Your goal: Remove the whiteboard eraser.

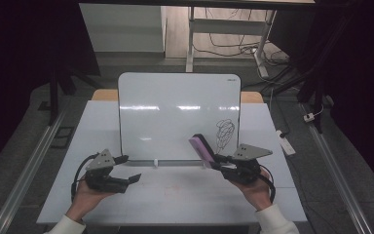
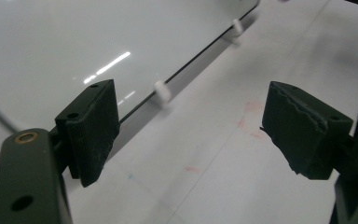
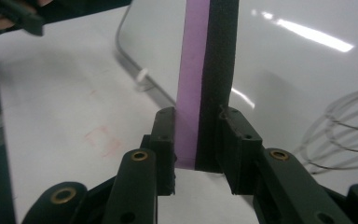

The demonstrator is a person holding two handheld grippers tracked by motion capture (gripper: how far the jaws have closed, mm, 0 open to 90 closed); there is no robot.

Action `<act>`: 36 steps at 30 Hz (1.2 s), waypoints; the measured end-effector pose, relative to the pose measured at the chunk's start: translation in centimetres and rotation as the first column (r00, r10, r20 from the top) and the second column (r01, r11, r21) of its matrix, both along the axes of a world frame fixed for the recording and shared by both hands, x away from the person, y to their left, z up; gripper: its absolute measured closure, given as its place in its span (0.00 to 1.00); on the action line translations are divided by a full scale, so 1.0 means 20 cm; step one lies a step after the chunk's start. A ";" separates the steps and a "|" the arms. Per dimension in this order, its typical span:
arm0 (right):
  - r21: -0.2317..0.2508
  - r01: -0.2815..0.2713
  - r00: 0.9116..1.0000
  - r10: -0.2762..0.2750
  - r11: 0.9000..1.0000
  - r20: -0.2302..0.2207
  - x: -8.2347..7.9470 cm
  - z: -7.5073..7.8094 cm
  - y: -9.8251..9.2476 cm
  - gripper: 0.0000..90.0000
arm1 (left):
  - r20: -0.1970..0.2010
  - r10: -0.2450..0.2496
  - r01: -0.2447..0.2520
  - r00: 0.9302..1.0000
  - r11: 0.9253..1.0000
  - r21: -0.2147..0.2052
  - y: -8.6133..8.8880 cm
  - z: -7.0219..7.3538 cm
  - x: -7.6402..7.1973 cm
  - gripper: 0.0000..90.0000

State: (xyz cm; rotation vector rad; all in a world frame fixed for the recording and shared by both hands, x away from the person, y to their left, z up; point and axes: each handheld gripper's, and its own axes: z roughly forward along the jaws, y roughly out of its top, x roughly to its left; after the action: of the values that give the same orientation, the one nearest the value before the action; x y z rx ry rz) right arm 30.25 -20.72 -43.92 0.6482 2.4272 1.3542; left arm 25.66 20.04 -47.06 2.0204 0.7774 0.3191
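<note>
Right gripper [image 1: 217, 162] fingers pinching purple-black eraser [image 1: 201, 148] near whiteboard [image 1: 175, 117] lower edge (scribble [image 1: 225, 130] probably just beyond), left gripper [image 1: 128, 168] fingers spread, bare counter [image 1: 175, 195] between.

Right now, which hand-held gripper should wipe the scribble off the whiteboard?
Right. The right hand-held gripper already clamps the eraser, just beside the scribble. The left hand-held gripper is open, empty, at the whiteboard's far corner.
</note>
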 end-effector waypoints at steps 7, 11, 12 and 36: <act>-0.043 -0.107 0.994 0.105 0.993 -0.037 -0.02 -0.05 0.08 0.76 | 0.003 -0.089 0.089 0.996 0.996 0.015 -0.09 0.05 0.04 0.22; -0.059 -0.160 0.986 0.157 0.985 -0.059 -0.03 -0.08 0.11 0.76 | -0.003 -0.149 0.149 0.989 0.989 0.024 -0.14 0.07 0.06 0.25; -0.070 -0.187 0.981 0.182 0.980 -0.068 -0.04 -0.09 0.12 0.76 | -0.006 -0.159 0.159 0.987 0.987 0.021 -0.15 0.07 0.07 0.26; -0.116 -0.410 0.909 0.395 0.905 -0.130 -0.09 -0.13 0.22 0.76 | -0.026 -0.388 0.389 0.921 0.919 0.062 -0.35 0.02 0.13 0.39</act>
State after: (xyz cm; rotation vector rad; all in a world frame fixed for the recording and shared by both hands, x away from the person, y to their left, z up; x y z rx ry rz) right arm 28.43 -16.31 -46.59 0.1854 2.8234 1.2957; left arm 28.18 12.96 -46.57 2.1853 0.3595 0.1012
